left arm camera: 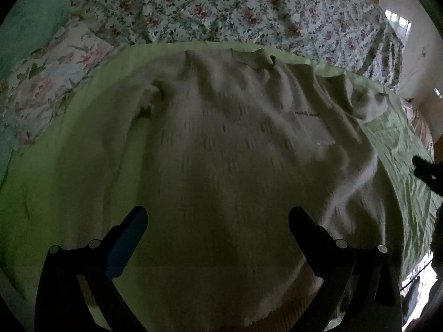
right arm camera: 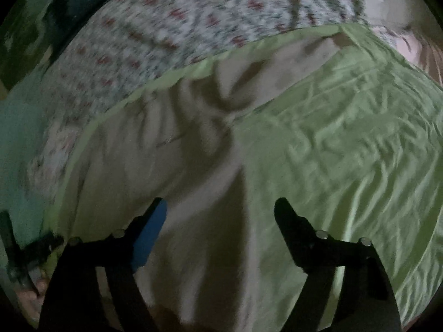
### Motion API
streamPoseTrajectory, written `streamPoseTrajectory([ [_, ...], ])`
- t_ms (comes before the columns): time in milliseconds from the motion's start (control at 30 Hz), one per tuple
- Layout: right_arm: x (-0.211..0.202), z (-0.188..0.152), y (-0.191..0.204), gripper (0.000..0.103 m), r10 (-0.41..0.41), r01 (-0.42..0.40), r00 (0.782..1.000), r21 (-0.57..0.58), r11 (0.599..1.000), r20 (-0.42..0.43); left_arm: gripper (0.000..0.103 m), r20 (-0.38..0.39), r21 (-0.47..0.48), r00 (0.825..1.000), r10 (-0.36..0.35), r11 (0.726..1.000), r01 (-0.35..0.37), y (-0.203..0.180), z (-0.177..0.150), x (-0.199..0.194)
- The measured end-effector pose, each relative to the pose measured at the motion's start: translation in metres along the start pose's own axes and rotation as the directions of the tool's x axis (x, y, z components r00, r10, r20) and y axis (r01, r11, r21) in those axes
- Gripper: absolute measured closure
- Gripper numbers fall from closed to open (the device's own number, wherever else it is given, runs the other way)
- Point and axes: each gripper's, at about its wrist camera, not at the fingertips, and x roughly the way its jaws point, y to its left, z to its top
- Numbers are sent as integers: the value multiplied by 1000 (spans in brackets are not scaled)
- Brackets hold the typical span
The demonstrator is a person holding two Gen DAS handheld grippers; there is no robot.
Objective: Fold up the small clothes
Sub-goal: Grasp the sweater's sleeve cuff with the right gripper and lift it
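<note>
Support: a bed (left arm camera: 193, 5) covered by a floral sheet (left arm camera: 249, 8) with red flowers on white.
On the sheet: a light green cloth (left arm camera: 55, 179) spread over the near part of the bed; its far edge runs across the floral sheet, and its right part is creased.
On the cloth: a pale beige shirt (left arm camera: 221, 138), laid flat, collar toward the far edge of the cloth, hem toward the near edge, sleeves out to both sides, with loose wrinkles.
Left edge of bed: a floral pillow (left arm camera: 41, 88), partly under the green cloth.
</note>
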Motion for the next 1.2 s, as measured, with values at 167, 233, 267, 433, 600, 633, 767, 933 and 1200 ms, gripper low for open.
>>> streamPoseTrajectory([
  [167, 15, 54, -48, 40, -24, 17, 998, 112, 994, 63, 1, -34, 17, 999, -7, 1000, 8, -1, 26, 22],
  [233, 25, 79, -69, 42, -59, 46, 995, 147, 988, 85, 1, -39, 24, 999, -9, 1000, 10, -1, 35, 30],
  [267, 29, 87, -75, 42, -65, 50, 994, 157, 986, 91, 1, -39, 26, 999, -14, 1000, 15, -2, 40, 34],
  [433, 63, 143, -126, 42, -108, 75, 987, 248, 966, 122, 1, -45, 32, 999, -13, 999, 15, -6, 55, 55],
  [600, 100, 195, -173, 43, -154, 94, 975, 327, 940, 162, 1, -80, 31, 997, -14, 999, 16, -8, 70, 91],
  [633, 109, 206, -185, 45, -164, 96, 973, 359, 928, 164, 1, -89, 33, 996, -15, 999, 18, -8, 74, 101],
  [767, 140, 237, -225, 46, -208, 111, 961, 439, 892, 181, 1, -142, 25, 990, 6, 1000, -2, -9, 90, 132],
  [933, 160, 263, -249, 74, -222, 96, 950, 470, 878, 221, 2, -161, -8, 987, -1, 1000, 0, -12, 104, 140],
  [1200, 121, 250, -184, 92, -83, -1, 955, 282, 960, 284, 1, -142, -6, 989, -37, 999, 37, -19, 92, 133],
])
